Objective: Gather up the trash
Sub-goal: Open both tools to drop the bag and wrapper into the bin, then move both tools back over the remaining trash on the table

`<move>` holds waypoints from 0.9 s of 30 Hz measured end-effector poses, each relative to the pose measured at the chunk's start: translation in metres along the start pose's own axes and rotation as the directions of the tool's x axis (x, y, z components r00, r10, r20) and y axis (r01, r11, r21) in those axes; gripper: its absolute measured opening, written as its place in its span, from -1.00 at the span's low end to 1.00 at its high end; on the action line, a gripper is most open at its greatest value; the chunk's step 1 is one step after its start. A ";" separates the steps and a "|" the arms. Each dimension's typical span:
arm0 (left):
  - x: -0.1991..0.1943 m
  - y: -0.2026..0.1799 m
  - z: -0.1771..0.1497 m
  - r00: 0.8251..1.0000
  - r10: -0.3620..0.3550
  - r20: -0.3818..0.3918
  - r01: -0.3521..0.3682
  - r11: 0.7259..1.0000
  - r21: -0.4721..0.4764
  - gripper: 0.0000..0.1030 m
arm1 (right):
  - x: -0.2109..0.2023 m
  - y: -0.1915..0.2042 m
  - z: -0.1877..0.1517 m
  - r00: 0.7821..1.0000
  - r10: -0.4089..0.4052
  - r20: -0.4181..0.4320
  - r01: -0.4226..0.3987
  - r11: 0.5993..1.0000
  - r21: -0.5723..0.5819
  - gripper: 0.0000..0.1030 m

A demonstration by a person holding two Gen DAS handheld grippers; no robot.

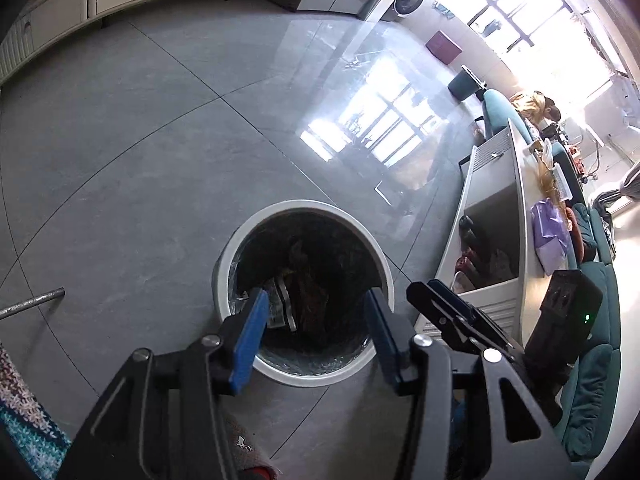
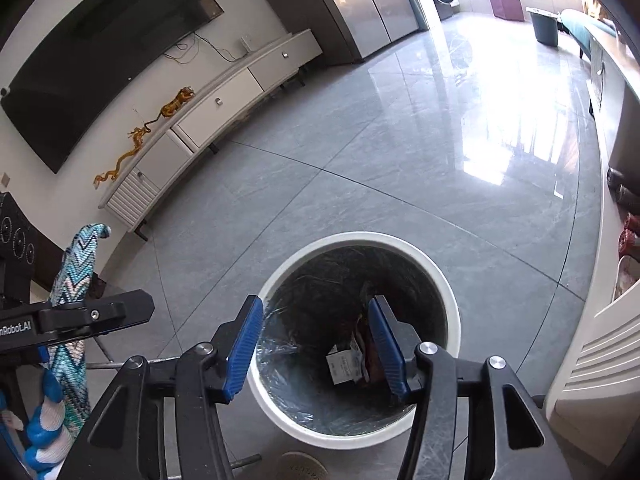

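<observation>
Both grippers hang over the round white-rimmed bin, which sits low in the middle of each view on the grey tiled floor. The left gripper has its blue jaws apart with nothing between them, and the right gripper is the same: jaws apart, empty, aimed down into the bin's mouth. The trash lies inside, on the dark plastic liner: a silvery crumpled wrapper seen from the left wrist, a small white printed packet or carton seen from the right, plus some brownish scraps I cannot make out. I'd judge all of it light, thin and crushable; the foil looks slick, so a pinch on a folded edge or corner would likely hold better than one on a flat face. The liner looks soft and would snag or lift easily. At the right edge stands a white cabinet.
</observation>
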State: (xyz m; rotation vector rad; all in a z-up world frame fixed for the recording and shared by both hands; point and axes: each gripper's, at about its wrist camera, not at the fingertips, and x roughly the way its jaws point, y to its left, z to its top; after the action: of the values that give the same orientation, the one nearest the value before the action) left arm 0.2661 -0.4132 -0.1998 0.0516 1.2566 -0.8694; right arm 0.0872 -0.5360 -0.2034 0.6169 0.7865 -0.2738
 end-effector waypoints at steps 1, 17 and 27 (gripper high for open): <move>-0.007 -0.001 -0.001 1.000 0.004 0.014 -0.004 1.000 0.005 -0.06 | -0.005 0.004 0.001 1.000 0.000 0.008 0.000 1.000 -0.012 0.05; -0.170 0.005 -0.037 0.961 0.024 0.274 -0.044 0.997 0.068 0.01 | -0.126 0.095 0.005 0.962 0.069 0.263 -0.027 0.987 -0.158 0.91; -0.276 0.053 -0.089 0.890 0.082 0.448 -0.097 0.995 0.010 0.03 | -0.192 0.169 -0.004 0.908 0.176 0.380 -0.075 0.961 -0.266 1.00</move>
State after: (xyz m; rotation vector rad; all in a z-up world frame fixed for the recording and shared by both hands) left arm 0.2144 -0.1848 -0.0214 -0.0632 0.7997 -0.7663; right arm 0.0297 -0.3982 0.0044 0.3562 0.3725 -0.1711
